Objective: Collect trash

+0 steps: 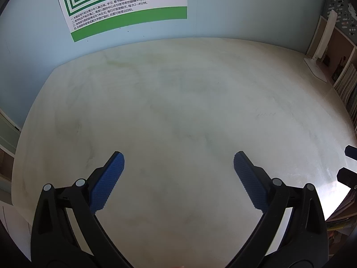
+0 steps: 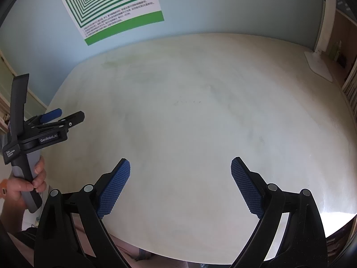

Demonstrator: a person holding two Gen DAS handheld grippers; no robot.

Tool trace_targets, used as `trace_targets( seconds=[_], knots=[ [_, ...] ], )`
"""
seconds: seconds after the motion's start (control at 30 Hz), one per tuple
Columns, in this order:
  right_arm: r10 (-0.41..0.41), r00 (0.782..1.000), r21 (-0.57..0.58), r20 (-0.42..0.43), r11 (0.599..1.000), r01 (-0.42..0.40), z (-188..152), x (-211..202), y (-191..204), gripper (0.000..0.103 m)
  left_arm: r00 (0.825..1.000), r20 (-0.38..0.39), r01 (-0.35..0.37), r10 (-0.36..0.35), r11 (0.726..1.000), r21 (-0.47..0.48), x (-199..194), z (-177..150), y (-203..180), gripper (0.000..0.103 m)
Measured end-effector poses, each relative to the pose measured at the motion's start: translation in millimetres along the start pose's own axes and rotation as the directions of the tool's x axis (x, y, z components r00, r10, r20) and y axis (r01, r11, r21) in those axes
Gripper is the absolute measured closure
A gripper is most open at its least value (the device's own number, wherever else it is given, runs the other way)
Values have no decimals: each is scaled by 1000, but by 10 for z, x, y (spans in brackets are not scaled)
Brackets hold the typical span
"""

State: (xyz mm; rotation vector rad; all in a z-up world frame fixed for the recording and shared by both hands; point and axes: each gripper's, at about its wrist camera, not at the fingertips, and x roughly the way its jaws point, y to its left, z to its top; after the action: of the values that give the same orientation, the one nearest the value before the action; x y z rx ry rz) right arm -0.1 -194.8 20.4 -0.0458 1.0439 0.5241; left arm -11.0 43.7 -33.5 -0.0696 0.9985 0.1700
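Two grippers hang over a pale, faintly smudged tabletop (image 1: pixel 178 102), each with its blue-padded fingers spread wide and nothing between them. Ahead of the left gripper (image 1: pixel 178 163) the tabletop runs unobstructed to a light blue wall (image 1: pixel 33 33), where a poster (image 1: pixel 125 6) of nested green squares with lines of printed Chinese text is stuck up, ahead and to the left. Ahead and far to its right a white lamp base (image 1: pixel 316 69) stands on the tabletop by the wall, its stem rising beside a shelf of upright books (image 1: pixel 345 84). At its right, the dark fingertips of the right gripper (image 1: pixel 349 165) poke in from the edge of the left wrist view. In the right wrist view the right gripper (image 2: pixel 180 167) faces the same bare tabletop (image 2: pixel 189 116), poster (image 2: pixel 111 4) and lamp base (image 2: pixel 319 64). To its left the left gripper (image 2: pixel 64 117) shows side-on, a hand (image 2: pixel 29 183) wrapped round its grey handle, which bears the lettering GenRobot.AI. No trash shows in either view, and no bin or other container either.
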Motion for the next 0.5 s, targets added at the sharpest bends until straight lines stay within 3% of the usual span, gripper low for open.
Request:
trace_targets(
  seconds=[0.5],
  knots=[
    [-1, 1000, -25, -8, 1000, 1, -17, 13, 51, 12, 1000, 19, -6, 7, 1000, -16, -26, -9, 62, 7]
  ],
)
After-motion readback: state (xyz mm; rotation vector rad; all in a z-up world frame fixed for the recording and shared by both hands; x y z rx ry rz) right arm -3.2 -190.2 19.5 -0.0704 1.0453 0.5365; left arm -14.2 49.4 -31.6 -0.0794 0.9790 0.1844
